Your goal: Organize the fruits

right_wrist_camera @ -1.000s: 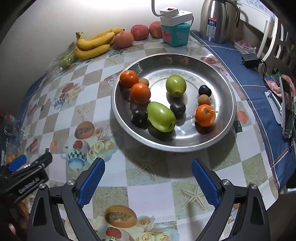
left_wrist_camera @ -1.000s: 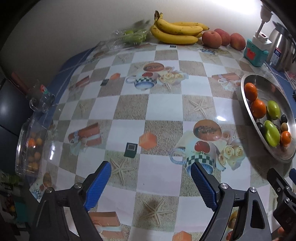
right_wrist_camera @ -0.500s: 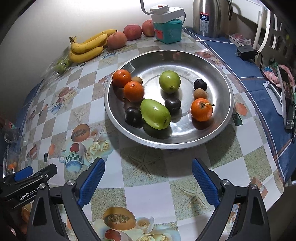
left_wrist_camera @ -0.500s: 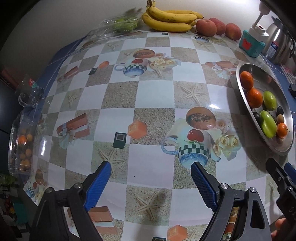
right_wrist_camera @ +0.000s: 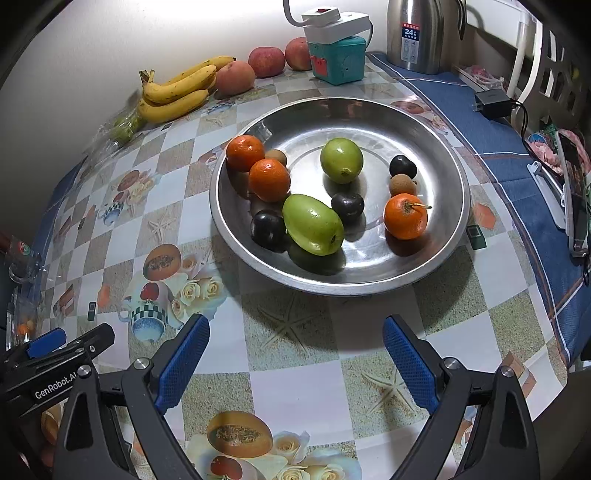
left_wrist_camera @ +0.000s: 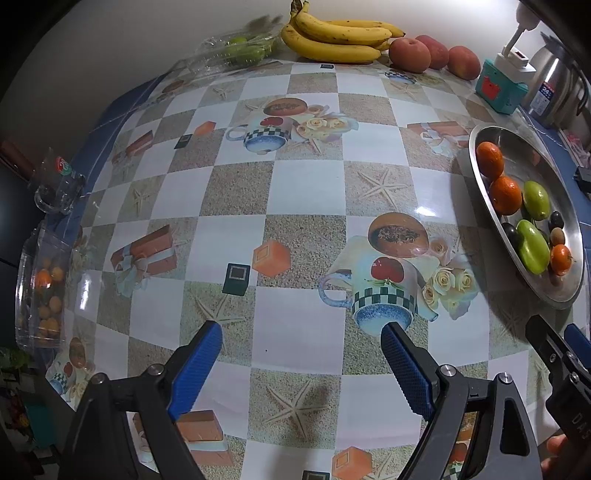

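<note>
At the far left edge of the table [left_wrist_camera: 306, 192], a clear plastic container [left_wrist_camera: 40, 291] is holding small orange fruits, and a glass mug [left_wrist_camera: 59, 184] is standing just behind it. The left gripper [left_wrist_camera: 301, 343] is hovering over the patterned tablecloth with its blue-padded fingers [left_wrist_camera: 197, 365] spread wide; nothing is lying between them and they are touching nothing. Along the back wall a clear bag of green fruit [left_wrist_camera: 240, 51] is lying beside a bunch of bananas [left_wrist_camera: 340, 37], with three reddish peaches [left_wrist_camera: 410, 53] next to them, then a teal box [right_wrist_camera: 338, 61] carrying a white power strip, and a steel kettle [right_wrist_camera: 421, 33] at the right. Further right, the right gripper [right_wrist_camera: 295, 339] is also hanging with its fingers [right_wrist_camera: 410, 365] standing wide apart, gripping nothing, just short of the near rim of the steel bowl [right_wrist_camera: 439, 147]. Inside the bowl, two oranges [right_wrist_camera: 269, 179] are sitting touching at the left with a small brown fruit behind them, two green mangoes [right_wrist_camera: 312, 223] are lying in the middle, three dark plums [right_wrist_camera: 267, 230] are scattered around them, and another small brown fruit [right_wrist_camera: 402, 184] is resting just behind a third orange [right_wrist_camera: 405, 216] at the right. A black charger [right_wrist_camera: 493, 103] is lying on the blue cloth beyond the bowl.
</note>
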Demonstrator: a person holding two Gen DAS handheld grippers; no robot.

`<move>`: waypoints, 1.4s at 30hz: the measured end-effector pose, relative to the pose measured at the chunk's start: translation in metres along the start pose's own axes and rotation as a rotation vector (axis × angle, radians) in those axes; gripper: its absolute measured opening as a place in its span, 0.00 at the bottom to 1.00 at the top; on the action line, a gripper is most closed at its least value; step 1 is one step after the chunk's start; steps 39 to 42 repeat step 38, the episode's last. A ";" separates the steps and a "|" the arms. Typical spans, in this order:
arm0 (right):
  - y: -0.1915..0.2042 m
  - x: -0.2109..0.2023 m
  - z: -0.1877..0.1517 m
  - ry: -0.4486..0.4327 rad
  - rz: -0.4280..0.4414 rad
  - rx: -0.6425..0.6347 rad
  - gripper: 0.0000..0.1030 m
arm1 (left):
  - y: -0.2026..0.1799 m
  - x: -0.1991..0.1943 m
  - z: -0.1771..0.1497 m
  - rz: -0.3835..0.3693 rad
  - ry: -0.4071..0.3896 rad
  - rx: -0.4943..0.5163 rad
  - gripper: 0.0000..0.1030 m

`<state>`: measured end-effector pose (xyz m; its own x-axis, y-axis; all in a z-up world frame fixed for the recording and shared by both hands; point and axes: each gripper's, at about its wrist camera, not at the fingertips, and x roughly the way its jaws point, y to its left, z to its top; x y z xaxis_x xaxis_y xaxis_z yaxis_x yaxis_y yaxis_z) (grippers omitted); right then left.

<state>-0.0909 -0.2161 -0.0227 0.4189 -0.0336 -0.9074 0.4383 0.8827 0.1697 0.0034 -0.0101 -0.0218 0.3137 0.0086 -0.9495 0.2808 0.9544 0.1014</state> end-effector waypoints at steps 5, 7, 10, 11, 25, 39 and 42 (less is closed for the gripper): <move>0.000 0.000 0.000 0.000 0.000 0.000 0.92 | 0.000 0.000 0.000 0.001 0.000 -0.002 0.87; 0.000 0.000 0.000 0.002 0.000 -0.001 0.92 | 0.000 0.000 0.000 0.000 0.002 -0.004 0.87; 0.000 0.000 0.000 0.001 -0.001 0.000 0.92 | 0.000 0.001 0.000 -0.002 0.004 -0.010 0.87; 0.000 -0.001 0.000 0.000 -0.001 0.000 0.92 | 0.000 0.000 0.000 -0.003 0.004 -0.011 0.87; 0.000 0.001 0.000 0.007 -0.001 -0.001 0.92 | 0.001 -0.001 0.000 -0.006 0.005 -0.014 0.87; -0.001 0.002 0.000 0.015 0.001 0.003 0.92 | 0.002 -0.013 0.000 -0.024 -0.062 -0.015 0.87; -0.001 0.002 0.000 0.015 0.001 0.003 0.92 | 0.002 -0.013 0.000 -0.024 -0.062 -0.015 0.87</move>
